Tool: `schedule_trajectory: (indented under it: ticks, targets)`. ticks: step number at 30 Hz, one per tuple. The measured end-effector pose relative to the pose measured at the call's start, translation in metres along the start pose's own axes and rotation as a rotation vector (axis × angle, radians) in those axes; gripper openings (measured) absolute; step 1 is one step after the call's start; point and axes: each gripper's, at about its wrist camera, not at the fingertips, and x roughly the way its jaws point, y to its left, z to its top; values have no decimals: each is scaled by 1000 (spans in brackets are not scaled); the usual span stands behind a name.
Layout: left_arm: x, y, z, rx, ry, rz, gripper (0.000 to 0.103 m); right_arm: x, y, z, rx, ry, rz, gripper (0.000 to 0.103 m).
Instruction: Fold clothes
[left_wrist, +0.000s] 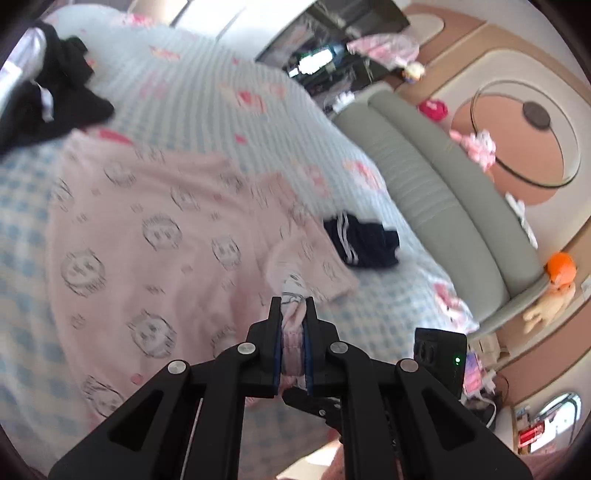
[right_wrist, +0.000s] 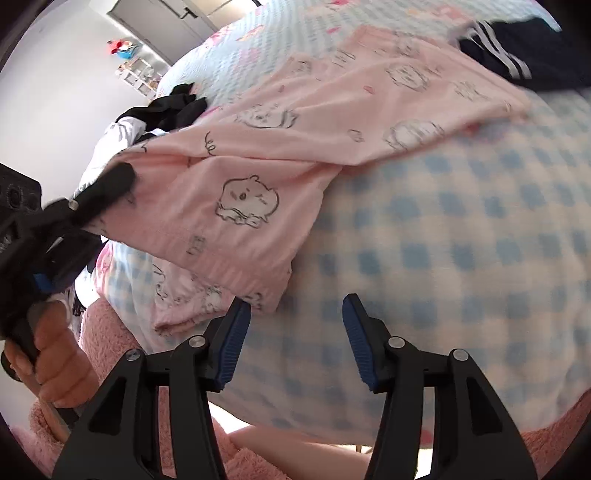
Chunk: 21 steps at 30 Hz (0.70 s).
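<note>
Left gripper (left_wrist: 293, 306) is clamped on a bunched edge of the pink top (left_wrist: 147, 221), looks like the ribbed hem or a cuff, holding it up off the bed (left_wrist: 229, 92). Most of the top lies spread on the checked cover, with the near part lifted. Right gripper (right_wrist: 295, 314) has its jaws apart with nothing in them, hovering right by the hanging near edge. My guess: mid-fold, or getting it laid out. The free gripper probably needs a matching corner. Dark shorts (left_wrist: 364, 240) sit to the right, black clothes (left_wrist: 51, 92) far left.
</note>
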Motion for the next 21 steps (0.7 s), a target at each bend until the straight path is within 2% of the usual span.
schedule_trajectory:
  ticks: [7, 10, 13, 17, 18, 21]
  targets:
    - [-34, 26, -10, -58, -54, 81, 9, 14, 35, 14, -92, -17, 4, 57]
    - [-44, 44, -23, -108, -59, 101, 9, 26, 36, 8, -124, 0, -77, 57]
    - [-38, 59, -41, -155, -14, 110, 9, 34, 33, -1, -151, 11, -180, 58]
    - [-27, 66, -58, -182, 30, 92, 9, 21, 26, -8, -144, -9, -252, 57]
    - [-24, 66, -62, -185, 40, 85, 9, 18, 27, -8, -143, -16, -251, 57]
    - [-24, 59, -56, -175, 27, 65, 9, 7, 31, -7, -167, -31, -147, 57]
